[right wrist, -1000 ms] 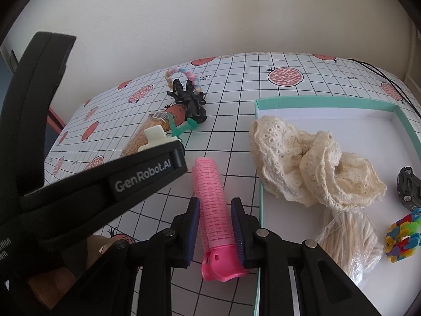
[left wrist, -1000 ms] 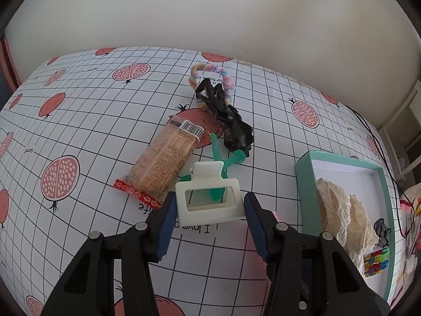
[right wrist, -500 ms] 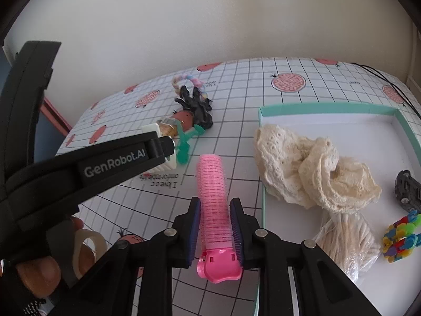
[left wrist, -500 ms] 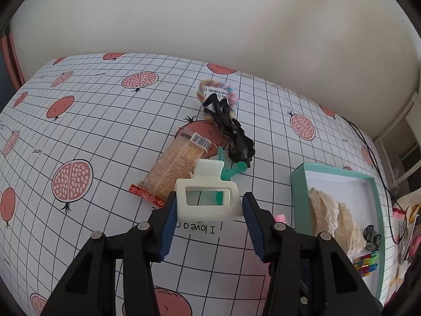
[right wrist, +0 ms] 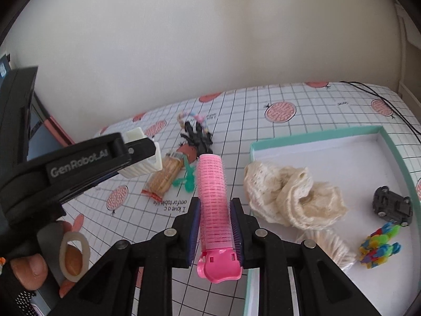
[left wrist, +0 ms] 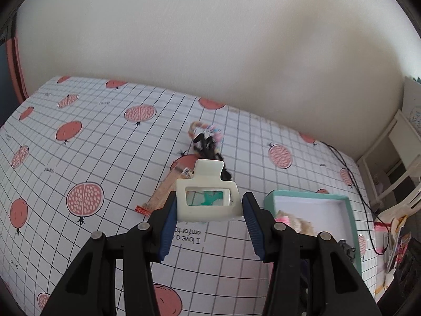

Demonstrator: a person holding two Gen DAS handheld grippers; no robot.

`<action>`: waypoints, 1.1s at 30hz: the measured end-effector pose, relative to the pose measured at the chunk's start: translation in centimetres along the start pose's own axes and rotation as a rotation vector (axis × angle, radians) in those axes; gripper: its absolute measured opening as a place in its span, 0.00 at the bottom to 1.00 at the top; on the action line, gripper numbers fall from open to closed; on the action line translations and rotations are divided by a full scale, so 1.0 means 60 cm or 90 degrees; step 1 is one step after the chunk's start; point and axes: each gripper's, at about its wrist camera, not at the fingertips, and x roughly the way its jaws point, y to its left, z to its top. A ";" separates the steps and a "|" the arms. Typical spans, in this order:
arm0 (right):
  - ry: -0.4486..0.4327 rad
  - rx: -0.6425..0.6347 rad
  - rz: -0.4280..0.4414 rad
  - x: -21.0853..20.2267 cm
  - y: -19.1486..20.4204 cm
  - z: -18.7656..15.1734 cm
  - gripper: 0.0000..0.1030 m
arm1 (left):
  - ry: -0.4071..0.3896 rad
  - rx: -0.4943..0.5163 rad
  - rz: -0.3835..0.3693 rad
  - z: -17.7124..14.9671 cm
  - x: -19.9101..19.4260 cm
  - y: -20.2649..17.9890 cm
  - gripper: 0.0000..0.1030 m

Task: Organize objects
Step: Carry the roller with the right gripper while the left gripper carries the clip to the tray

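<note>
My left gripper (left wrist: pixel 209 214) is shut on a cream hair claw clip (left wrist: pixel 208 197), held well above the pomegranate-print tablecloth; in the right wrist view the same clip (right wrist: pixel 143 159) shows at the left. My right gripper (right wrist: pixel 214 226) is shut on a pink hair roller (right wrist: pixel 213 200), lifted beside the teal-rimmed white box (right wrist: pixel 310 134). In the box lie a cream lace scrunchie (right wrist: pixel 289 194), a black clip (right wrist: pixel 392 205) and a multicoloured clip (right wrist: pixel 379 247). On the cloth remain a packet of toothpicks (right wrist: pixel 165 176), a green clip (right wrist: pixel 188 179), a black claw clip (right wrist: pixel 197 138) and a pastel hair tie (right wrist: pixel 190 117).
The box (left wrist: pixel 350 210) sits at the table's right side, with a black cable (left wrist: pixel 350 173) running past it and white furniture (left wrist: pixel 389 158) beyond the edge. A hand (right wrist: pixel 34 266) holds the left gripper's handle. A plain wall stands behind the table.
Both grippers have risen from the cloth, carrying the claw clip and the pink roller upward. The table items look smaller and farther away now.
</note>
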 end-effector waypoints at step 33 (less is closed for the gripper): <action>-0.005 0.118 -0.120 -0.051 -0.199 0.005 0.24 | 0.094 0.087 -0.139 -0.042 0.014 -0.158 0.49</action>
